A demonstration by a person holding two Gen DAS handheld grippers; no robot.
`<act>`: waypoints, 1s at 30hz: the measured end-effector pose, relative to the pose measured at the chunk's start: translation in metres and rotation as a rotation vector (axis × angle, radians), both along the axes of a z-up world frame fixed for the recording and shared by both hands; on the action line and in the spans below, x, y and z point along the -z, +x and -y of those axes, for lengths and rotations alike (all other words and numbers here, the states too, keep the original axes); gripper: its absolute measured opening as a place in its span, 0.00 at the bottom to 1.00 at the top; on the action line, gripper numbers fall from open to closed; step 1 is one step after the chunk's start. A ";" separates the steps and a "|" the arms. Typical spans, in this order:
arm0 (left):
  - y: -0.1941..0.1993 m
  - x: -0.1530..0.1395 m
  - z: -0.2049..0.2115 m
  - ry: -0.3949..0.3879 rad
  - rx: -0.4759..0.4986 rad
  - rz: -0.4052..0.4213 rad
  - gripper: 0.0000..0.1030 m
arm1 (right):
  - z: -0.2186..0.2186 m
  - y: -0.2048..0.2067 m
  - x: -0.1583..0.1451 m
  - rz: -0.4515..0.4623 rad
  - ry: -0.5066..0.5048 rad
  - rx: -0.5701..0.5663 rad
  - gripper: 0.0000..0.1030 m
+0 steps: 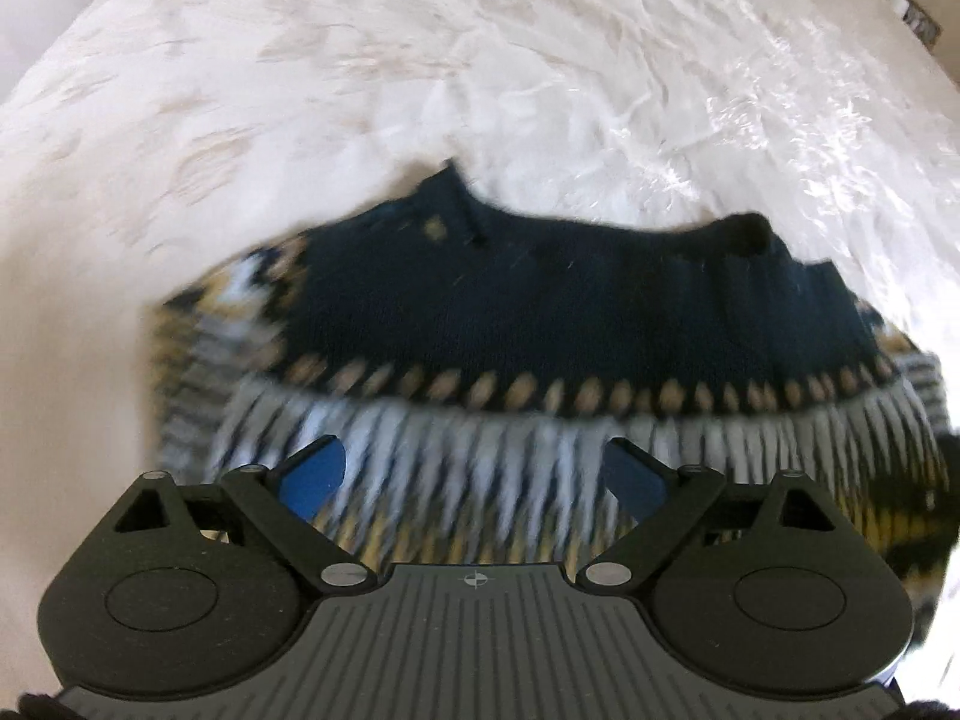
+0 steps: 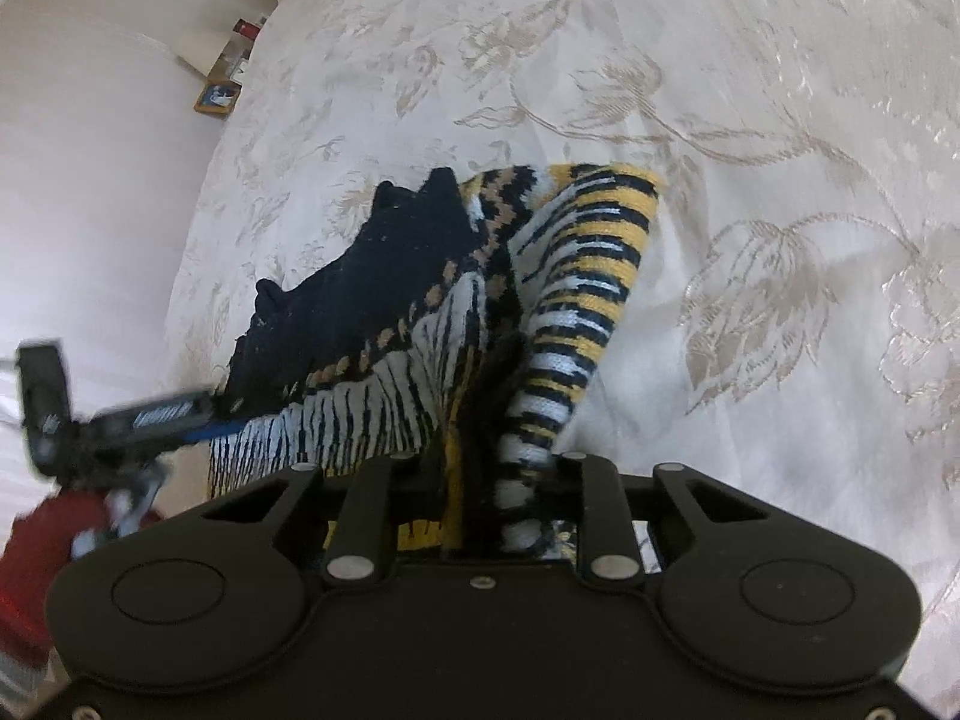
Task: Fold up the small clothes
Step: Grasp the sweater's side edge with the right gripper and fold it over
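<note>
A small knitted sweater, navy with white, black and yellow patterned bands, lies on a white embroidered bedspread. My left gripper is open just above the sweater's patterned band, blue pads wide apart, with no cloth between them. My right gripper is shut on a bunched fold of the sweater, lifting it; a striped yellow sleeve hangs from the grip. The left gripper also shows at the left of the right wrist view, blurred, at the sweater's edge.
The bedspread spreads wide on all sides of the sweater. A bedside surface with small items and a framed picture stands beyond the bed's far left edge. A red sleeve shows at lower left.
</note>
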State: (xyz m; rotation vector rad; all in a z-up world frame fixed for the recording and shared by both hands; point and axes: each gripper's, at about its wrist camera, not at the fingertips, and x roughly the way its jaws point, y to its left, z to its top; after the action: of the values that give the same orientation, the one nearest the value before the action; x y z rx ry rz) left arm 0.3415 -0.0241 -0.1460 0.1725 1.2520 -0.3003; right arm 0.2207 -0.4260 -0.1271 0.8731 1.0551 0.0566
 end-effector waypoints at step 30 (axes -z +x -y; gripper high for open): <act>-0.048 -0.019 -0.194 -0.090 -0.037 -0.061 0.91 | -0.206 0.103 -0.080 0.036 -0.122 -0.153 0.29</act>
State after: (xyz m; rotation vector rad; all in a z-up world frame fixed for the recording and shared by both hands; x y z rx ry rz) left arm 0.2935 0.1696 -0.1268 0.0636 1.2978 -0.3312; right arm 0.3235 -0.2201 -0.0470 0.6779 1.0791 0.1348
